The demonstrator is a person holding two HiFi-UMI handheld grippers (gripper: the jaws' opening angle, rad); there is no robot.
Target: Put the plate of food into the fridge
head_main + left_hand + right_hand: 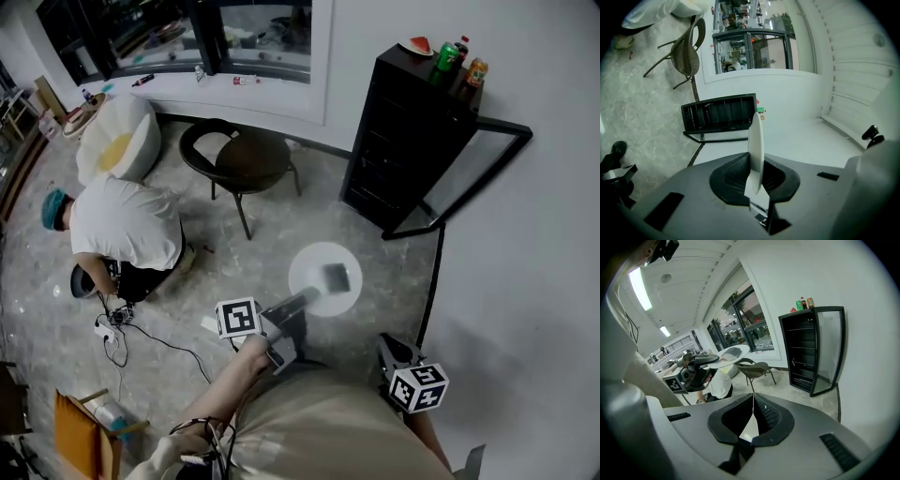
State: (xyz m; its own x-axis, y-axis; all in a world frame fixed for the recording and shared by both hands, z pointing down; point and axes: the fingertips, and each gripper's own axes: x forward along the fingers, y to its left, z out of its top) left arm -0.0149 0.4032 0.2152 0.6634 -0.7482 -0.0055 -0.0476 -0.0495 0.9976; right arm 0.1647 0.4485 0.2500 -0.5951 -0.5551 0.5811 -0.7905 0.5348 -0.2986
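A round white plate [319, 267] carries a grey squarish piece of food [337, 277], too blurred to make out. My left gripper [302, 302] is shut on the plate's near rim and holds it out level over the floor. In the left gripper view the plate [756, 140] shows edge-on, pinched between the jaws. The black fridge [408, 127] stands against the wall ahead, its glass door [473, 173] swung open; it also shows as the fridge [719, 115] and the fridge [804, 352]. My right gripper [392, 349] is at my right side, and this gripper [753, 397] is shut with nothing in it.
On the fridge top sit a small plate with a watermelon slice [416, 45] and some drink bottles [450, 56]. A brown chair [246, 161] stands left of the fridge. A person in a white shirt [127, 230] crouches on the floor by some cables [117, 333]. A white beanbag [117, 141] lies behind.
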